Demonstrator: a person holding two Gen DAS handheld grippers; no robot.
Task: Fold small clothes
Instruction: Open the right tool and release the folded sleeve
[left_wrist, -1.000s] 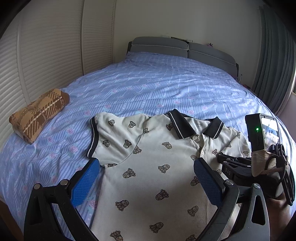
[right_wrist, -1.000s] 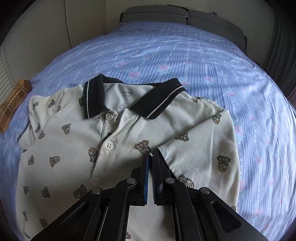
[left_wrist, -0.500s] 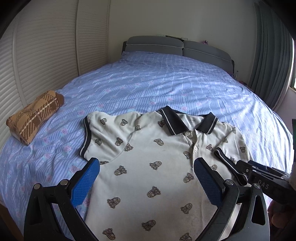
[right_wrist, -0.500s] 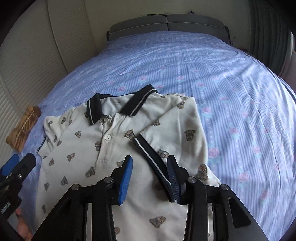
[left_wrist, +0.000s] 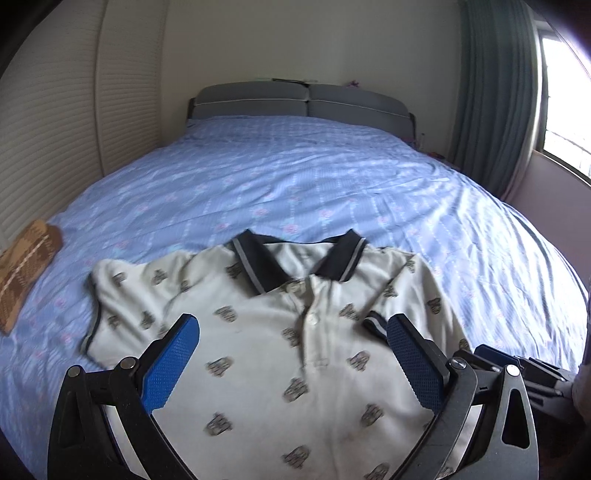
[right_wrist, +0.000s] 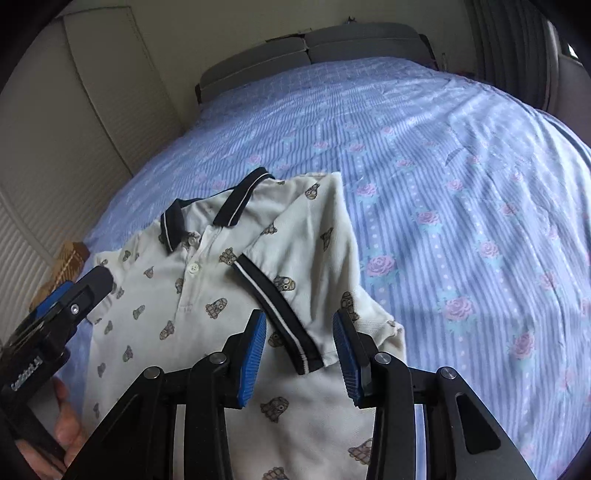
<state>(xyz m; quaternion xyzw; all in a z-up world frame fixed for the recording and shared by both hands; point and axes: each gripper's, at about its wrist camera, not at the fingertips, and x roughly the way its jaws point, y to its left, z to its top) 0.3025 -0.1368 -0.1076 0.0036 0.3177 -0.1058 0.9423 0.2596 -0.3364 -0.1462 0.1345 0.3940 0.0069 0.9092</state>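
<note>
Here, scene: a cream polo shirt (left_wrist: 295, 343) lies face up on a blue floral bedspread (left_wrist: 332, 177), collar toward 12 o'clock.
Sleeve: the wearer's left sleeve (right_wrist: 295, 280) lies folded across the chest.
Left gripper (left_wrist: 291, 365): jaws spread wide above the shirt, holding nothing.
Right gripper (right_wrist: 299, 354): jaws parted, straddling the sleeve's dark cuff, not pinching it.
Cushion: a brown plaid cushion (left_wrist: 26, 266) sits at 9 o'clock.
</note>
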